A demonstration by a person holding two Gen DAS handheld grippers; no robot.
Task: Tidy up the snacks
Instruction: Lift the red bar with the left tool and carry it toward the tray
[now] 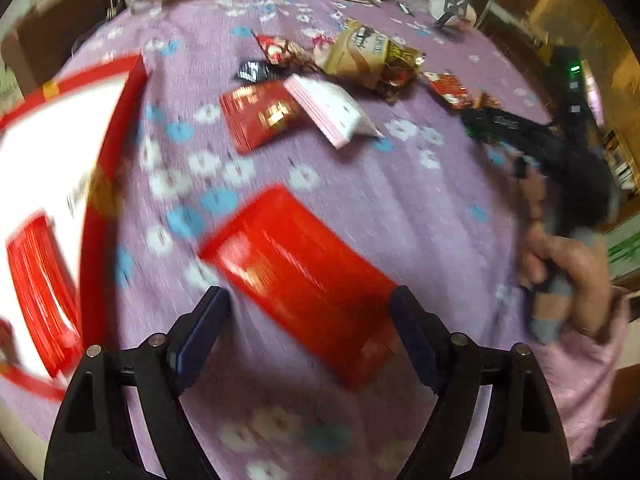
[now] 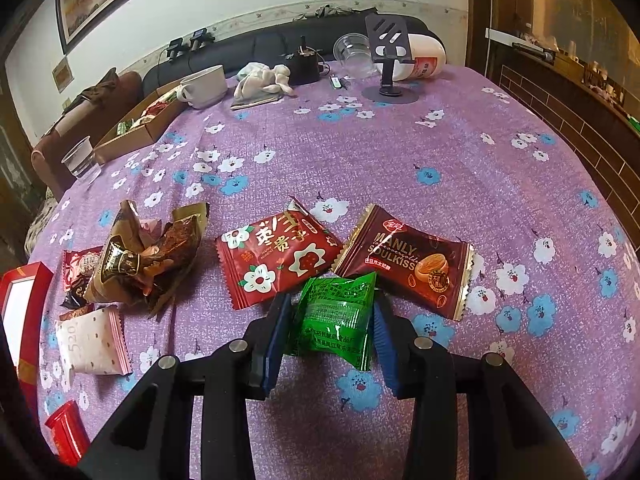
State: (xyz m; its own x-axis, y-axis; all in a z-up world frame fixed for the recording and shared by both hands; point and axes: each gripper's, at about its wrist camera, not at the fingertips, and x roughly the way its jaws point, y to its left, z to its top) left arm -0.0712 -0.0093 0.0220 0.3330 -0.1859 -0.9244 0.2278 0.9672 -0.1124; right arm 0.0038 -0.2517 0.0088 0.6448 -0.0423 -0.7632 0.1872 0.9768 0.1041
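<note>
Both grippers are over a table with a purple flowered cloth point(image 2: 400, 152). Right gripper point(image 2: 331, 322) is clenched on a green snack packet point(image 2: 340, 316); its two blue pads press the packet from left and right, and the packet's far end lies just in front of two other packets. One of these is a red packet with white flowers point(image 2: 276, 258), the other is a brown packet with a cookie picture point(image 2: 416, 264), and their corners touch. Farther to the left lies a heap of crumpled brown wrappers point(image 2: 140, 256), and near it a pink and white packet point(image 2: 92, 340). Left gripper point(image 1: 310, 308) has its fingers spread wide, and a red packet point(image 1: 296, 280) is between them; this view is blurred, so I cannot tell if the pads touch the packet. To the left of this gripper stands a red box with a white inside point(image 1: 52, 152), and another red packet point(image 1: 40, 292) lies in it. At the far side of the table are a white cup point(image 2: 204, 86), a cardboard tray point(image 2: 140, 124) and a phone stand point(image 2: 390, 64).
</note>
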